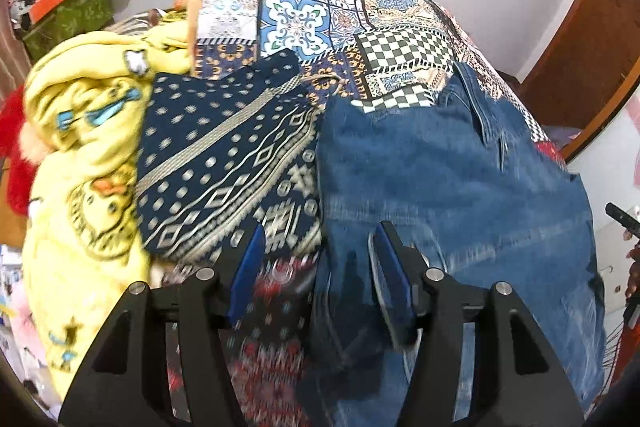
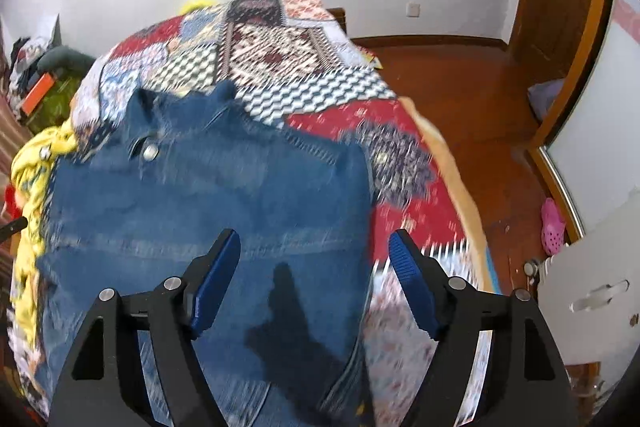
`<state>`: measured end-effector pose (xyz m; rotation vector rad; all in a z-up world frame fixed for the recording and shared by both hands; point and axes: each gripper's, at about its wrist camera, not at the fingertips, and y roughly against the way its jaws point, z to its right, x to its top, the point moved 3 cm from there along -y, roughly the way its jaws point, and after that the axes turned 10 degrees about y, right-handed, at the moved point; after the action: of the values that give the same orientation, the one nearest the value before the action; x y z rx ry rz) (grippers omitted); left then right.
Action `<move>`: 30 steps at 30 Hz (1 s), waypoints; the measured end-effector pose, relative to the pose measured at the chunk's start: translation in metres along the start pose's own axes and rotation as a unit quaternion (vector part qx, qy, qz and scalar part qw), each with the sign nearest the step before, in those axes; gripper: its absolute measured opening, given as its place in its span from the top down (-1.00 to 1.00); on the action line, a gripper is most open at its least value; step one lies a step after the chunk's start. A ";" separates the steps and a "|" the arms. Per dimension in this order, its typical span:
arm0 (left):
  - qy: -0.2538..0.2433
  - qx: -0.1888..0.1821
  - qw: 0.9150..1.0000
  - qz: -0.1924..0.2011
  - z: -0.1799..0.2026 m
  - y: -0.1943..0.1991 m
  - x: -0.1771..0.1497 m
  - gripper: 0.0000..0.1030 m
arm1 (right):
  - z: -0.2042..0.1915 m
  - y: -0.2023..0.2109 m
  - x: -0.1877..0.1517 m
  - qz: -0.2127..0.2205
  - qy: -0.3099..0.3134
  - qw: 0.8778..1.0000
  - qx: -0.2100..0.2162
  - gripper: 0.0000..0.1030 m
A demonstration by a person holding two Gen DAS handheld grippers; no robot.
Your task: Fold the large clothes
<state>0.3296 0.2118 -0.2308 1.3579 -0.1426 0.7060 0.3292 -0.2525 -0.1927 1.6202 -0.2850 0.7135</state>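
Step in hand, by the look of it: approach, pre-grasp on the blue denim jeans (image 2: 208, 187) spread flat on the patchwork-print bedspread (image 2: 304, 67). No fold visibly started; waistband with metal button (image 2: 150, 151) at the far end, legs running back toward and under both cameras.

Left gripper (image 1: 320, 247): jaws apart, nothing between them. Hovering over the jeans' left edge, where the denim meets the navy patterned knit garment (image 1: 224, 163). Left finger over the knit, right finger over the denim. Contact with cloth not discernible, frame blurred.

Right gripper (image 2: 314, 251): jaws wide apart, empty. Left finger over denim, right finger past the jeans' right edge, over the bedspread. Edge sits between the fingers, nearer the right one. Shadow on the denim below suggests hovering, not touching.

Yellow cartoon-print blanket (image 1: 84, 131) bunched further left, clear of the jeans.

Next move likely calls for: both claws down onto the side edges, pinch denim only. Left side risk: catching the knit garment along with the denim. Thick denim, so a deep bite before lifting.
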 end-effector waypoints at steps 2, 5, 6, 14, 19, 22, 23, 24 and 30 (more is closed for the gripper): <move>0.004 -0.011 1.000 -0.015 0.002 -0.016 0.008 -0.09 | 0.009 -0.015 0.007 -0.010 -0.014 1.000 0.001 -0.43; 0.008 -0.021 0.999 -0.031 0.005 -0.042 0.017 -0.09 | 0.020 -0.038 0.013 -0.025 -0.034 0.999 0.017 -0.43; 0.011 -0.022 0.999 -0.036 0.005 -0.051 0.020 -0.09 | 0.025 -0.047 0.013 -0.034 -0.044 0.998 0.023 -0.43; 0.087 -0.049 0.994 -0.045 -0.006 -0.096 0.044 0.10 | 0.043 -0.086 0.013 -0.048 -0.106 0.992 0.053 0.22; 0.092 -0.077 0.992 -0.048 0.007 -0.102 0.051 0.81 | 0.042 -0.089 0.015 -0.042 -0.124 0.989 0.074 0.76; 0.063 -0.056 0.996 -0.027 0.018 -0.088 0.052 0.84 | 0.032 -0.080 0.024 -0.035 -0.090 0.994 0.060 0.81; 0.057 -0.052 0.997 -0.017 0.021 -0.079 0.054 0.85 | 0.032 -0.077 0.027 -0.032 -0.081 0.995 0.056 0.82; 0.051 -0.048 0.998 -0.005 0.024 -0.068 0.056 0.85 | 0.029 -0.072 0.032 -0.027 -0.071 0.996 0.055 0.82; 0.008 -0.010 0.999 0.039 0.031 -0.026 0.066 0.86 | 0.005 -0.051 0.076 0.022 -0.021 0.997 0.068 0.83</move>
<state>0.4054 0.2072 -0.2135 1.3328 -0.1906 0.7780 0.4185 -0.2315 -0.1883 1.7635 -0.3083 0.7464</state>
